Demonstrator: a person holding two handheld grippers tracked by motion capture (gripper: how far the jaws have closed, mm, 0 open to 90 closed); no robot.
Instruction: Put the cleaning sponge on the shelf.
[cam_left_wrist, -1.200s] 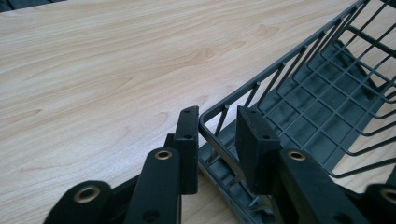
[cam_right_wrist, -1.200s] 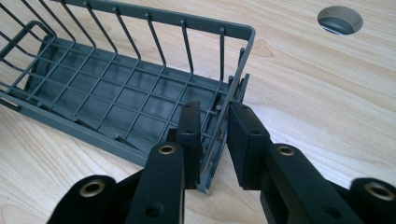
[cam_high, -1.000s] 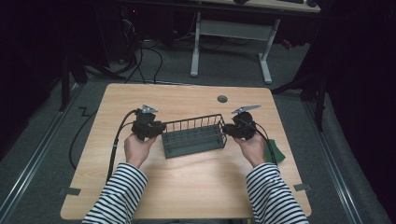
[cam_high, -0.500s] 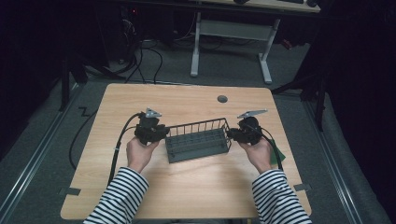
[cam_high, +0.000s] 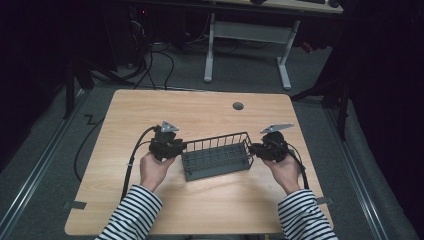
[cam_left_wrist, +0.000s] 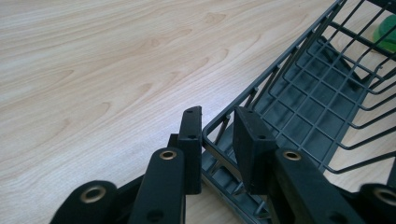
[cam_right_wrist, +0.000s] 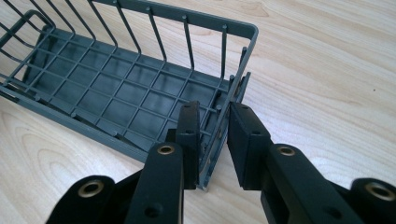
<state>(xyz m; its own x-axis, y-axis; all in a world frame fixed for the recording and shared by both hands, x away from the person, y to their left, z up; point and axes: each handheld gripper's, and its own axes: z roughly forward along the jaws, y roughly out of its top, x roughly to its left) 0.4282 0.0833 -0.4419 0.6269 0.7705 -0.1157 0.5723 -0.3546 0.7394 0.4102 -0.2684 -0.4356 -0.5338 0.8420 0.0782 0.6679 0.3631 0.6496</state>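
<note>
Striped-sleeved arms hold each tool (cam_high: 181, 148) (cam_high: 253, 148) clamped (level) on basket (cam_high: 215, 157) ends.

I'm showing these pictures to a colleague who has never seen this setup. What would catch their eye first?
Probably the dark grey wire basket in the middle of the pale wooden table, with nothing inside it. It is pinched at both ends: the left gripper is shut on its left end wall and the right gripper on its right end wall. The person's striped sleeves at the near edge also stand out against the dark room.
</note>
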